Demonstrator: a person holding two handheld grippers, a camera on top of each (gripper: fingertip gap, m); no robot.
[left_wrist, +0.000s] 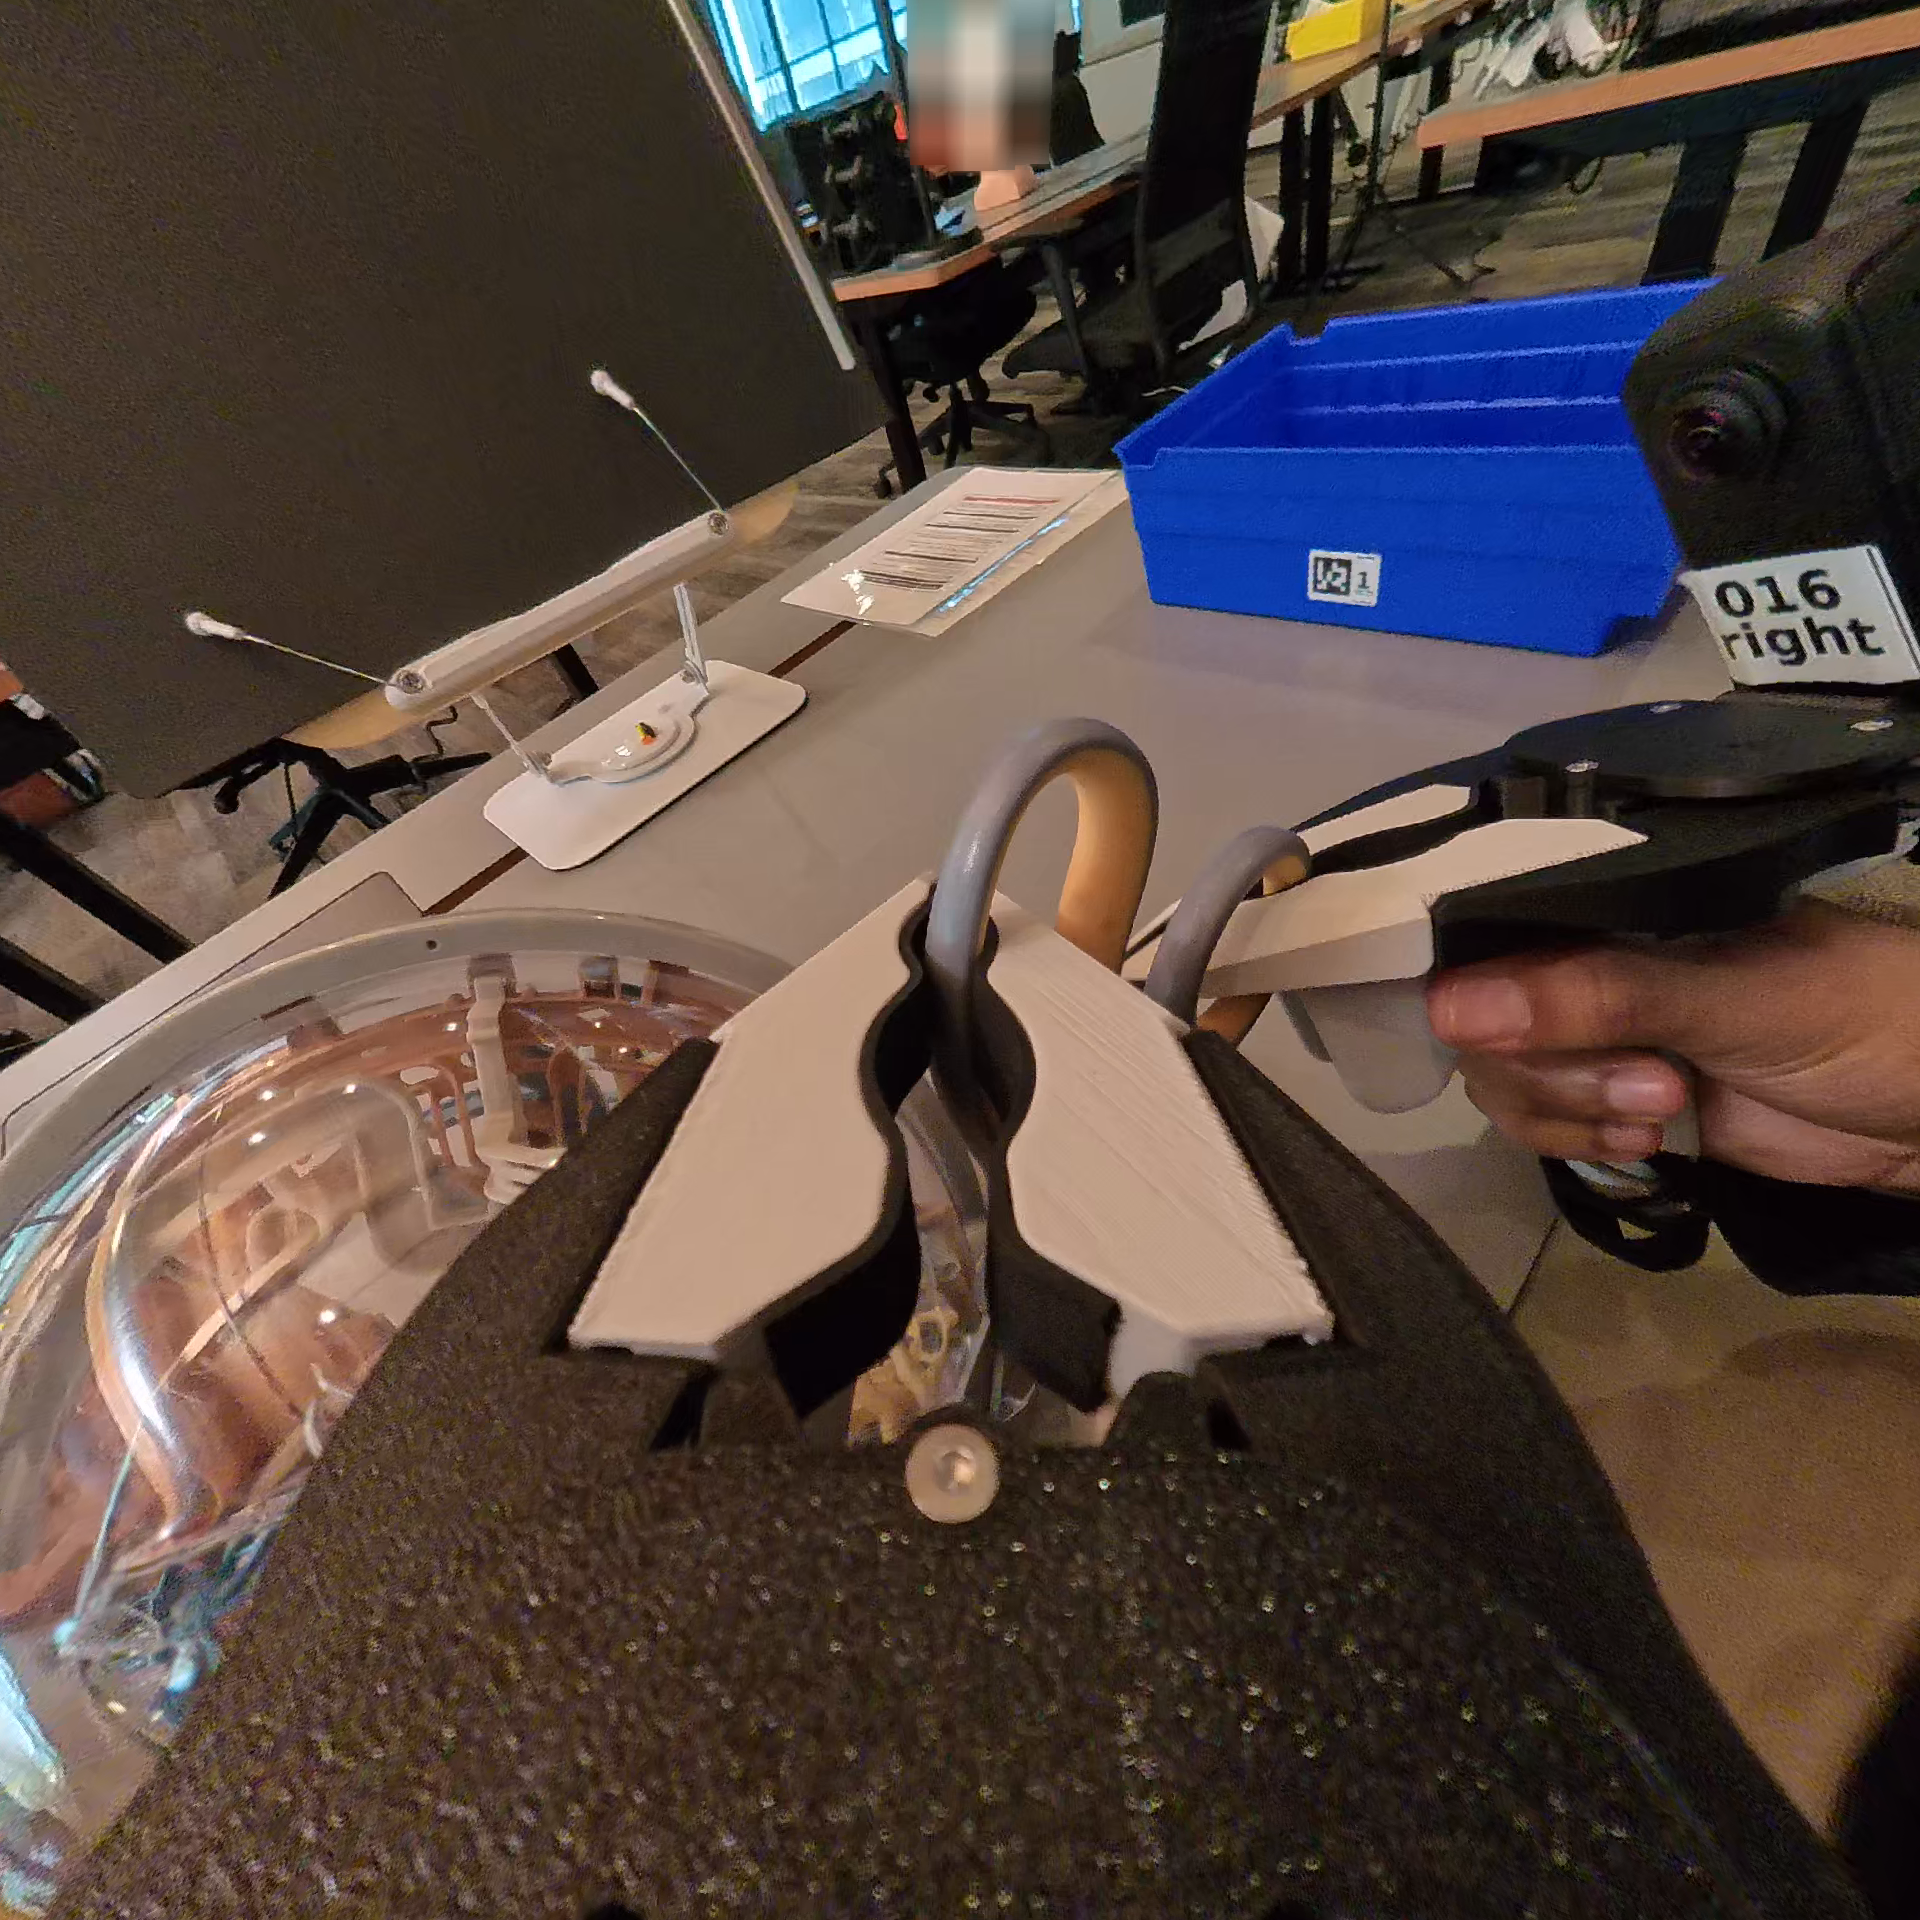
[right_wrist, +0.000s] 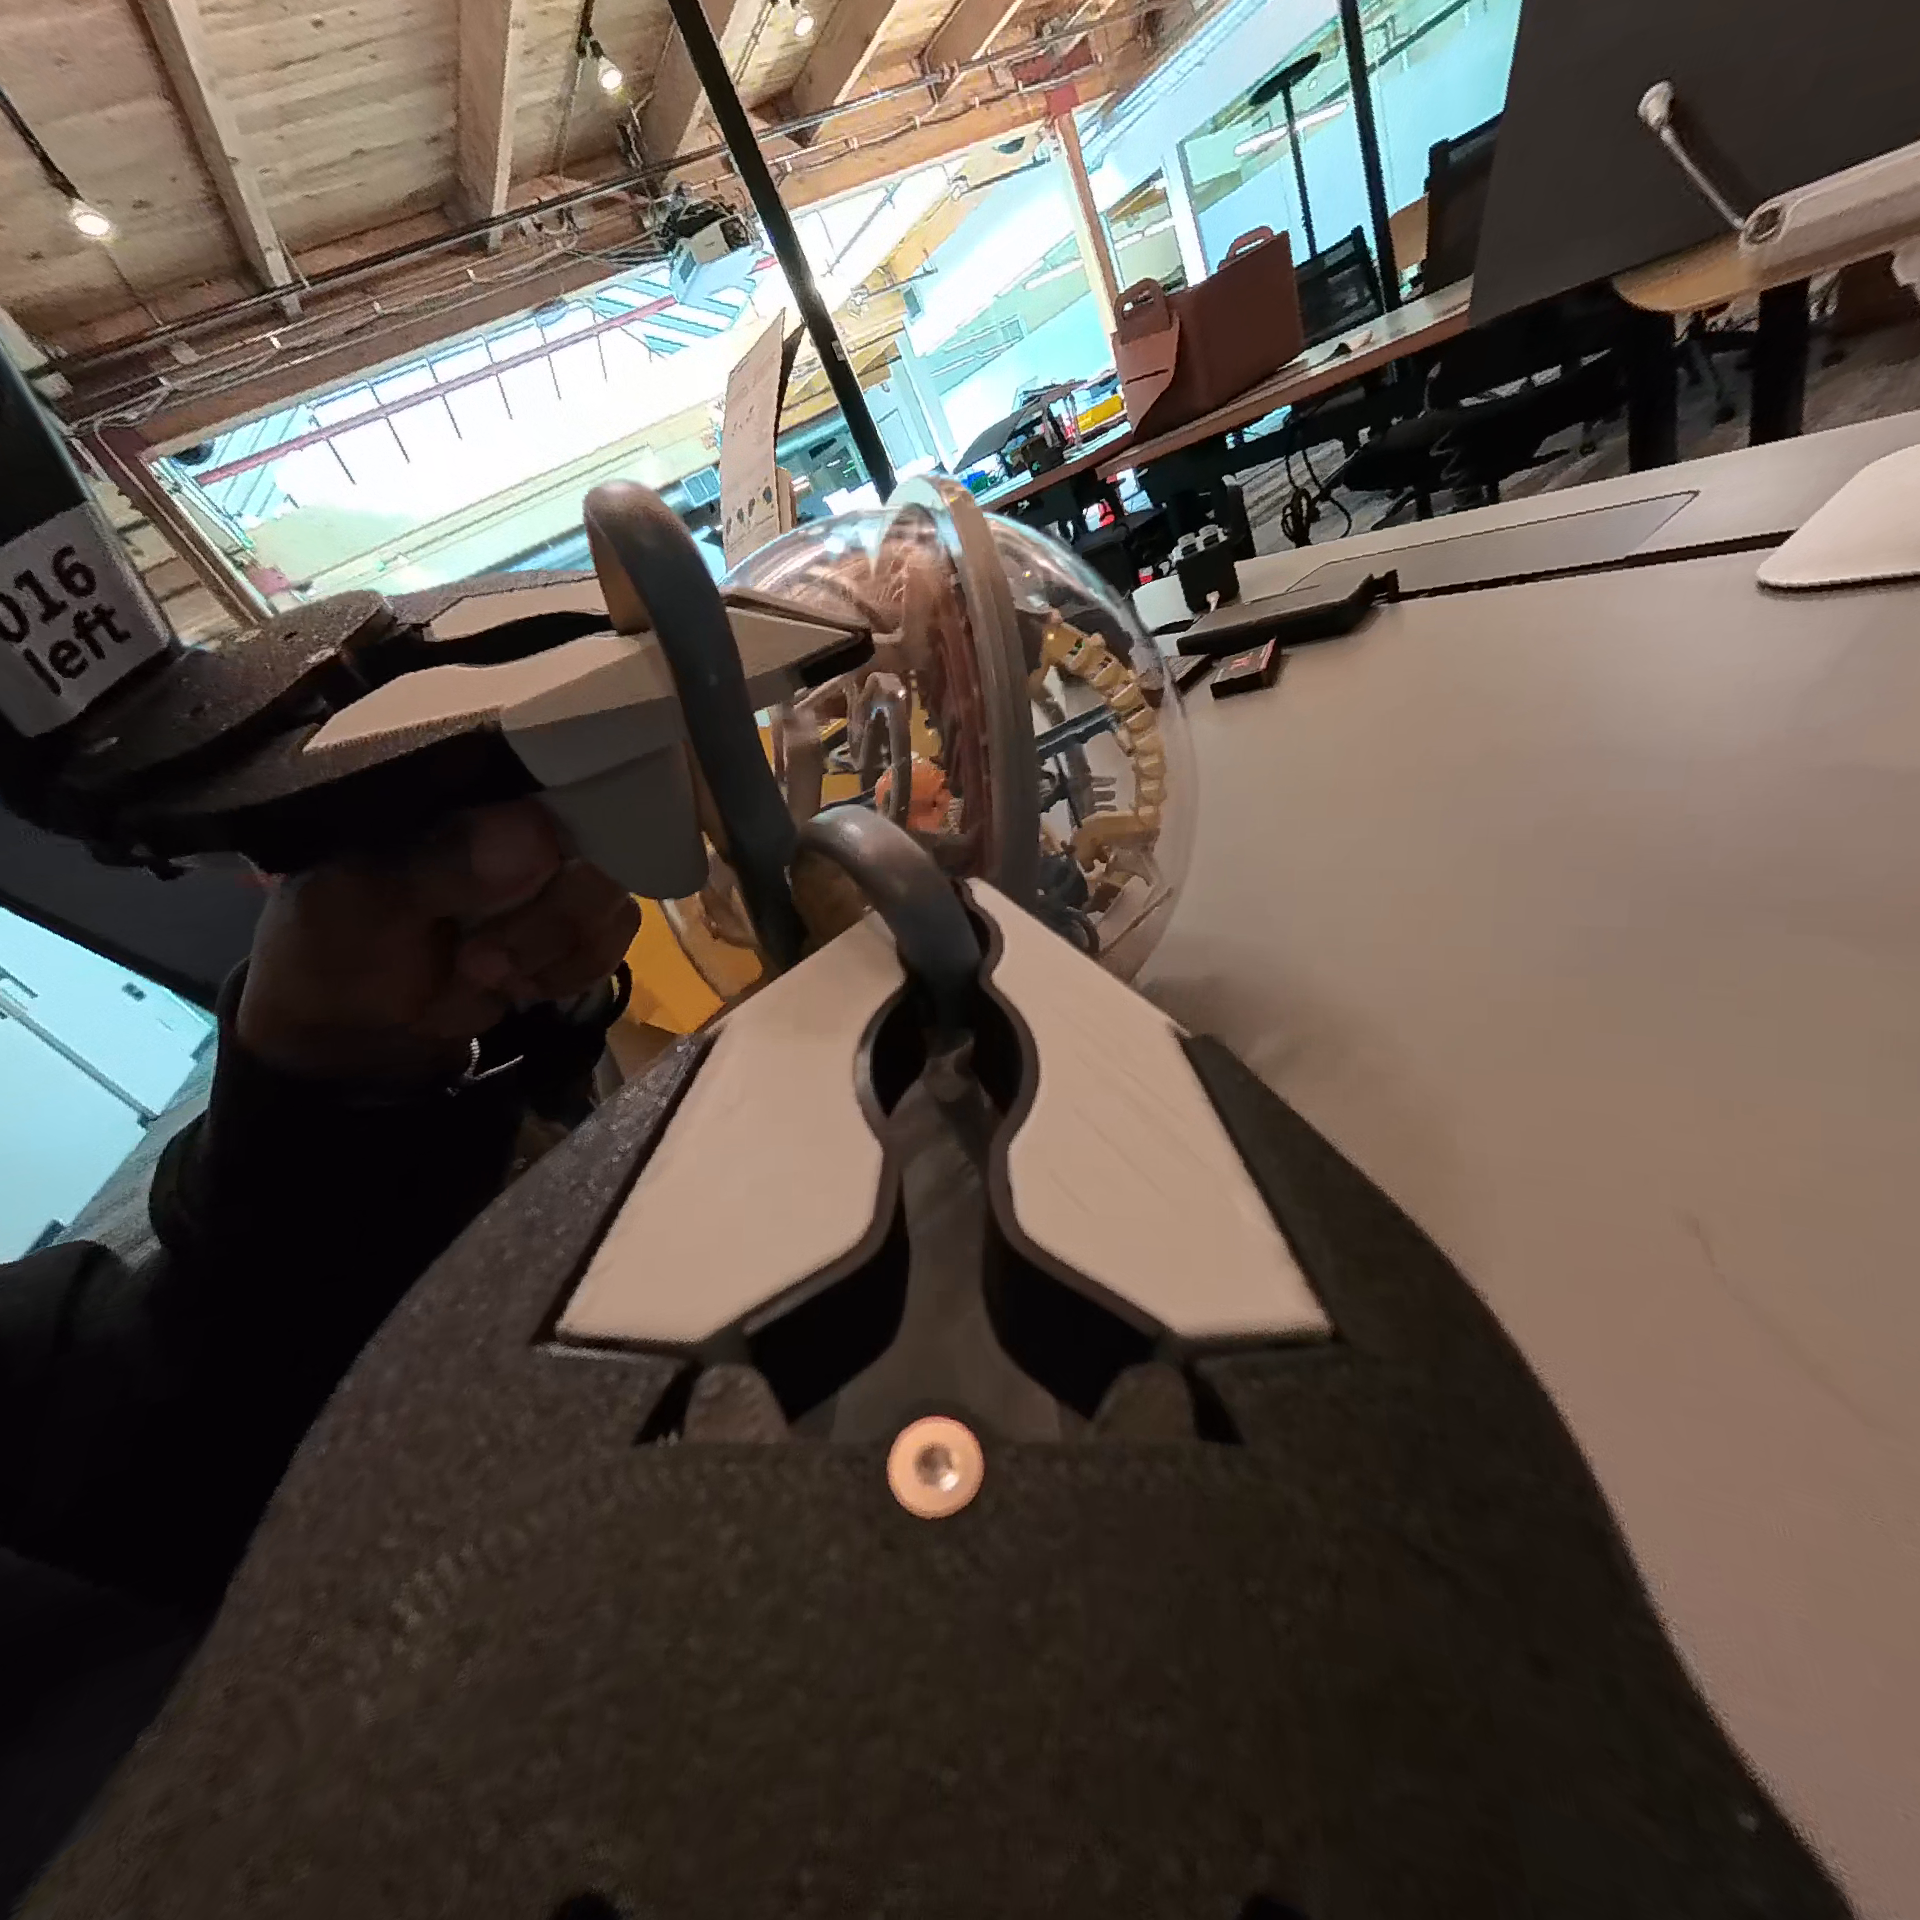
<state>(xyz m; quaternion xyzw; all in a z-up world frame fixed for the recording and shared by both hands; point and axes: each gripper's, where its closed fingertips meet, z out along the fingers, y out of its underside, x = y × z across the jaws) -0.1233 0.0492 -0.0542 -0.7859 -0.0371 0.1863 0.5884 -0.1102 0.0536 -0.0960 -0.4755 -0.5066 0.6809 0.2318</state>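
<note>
Grey table in an open workshop. Left gripper is clamped on one grey loop at frame centre; right gripper pinches the other loop — likely steadying the clear sphere at lower left; blue bin upper right

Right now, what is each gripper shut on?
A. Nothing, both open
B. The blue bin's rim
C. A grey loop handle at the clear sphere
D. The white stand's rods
C: the left gripper and right gripper each pinch a grey loop handle beside the clear sphere.
</note>
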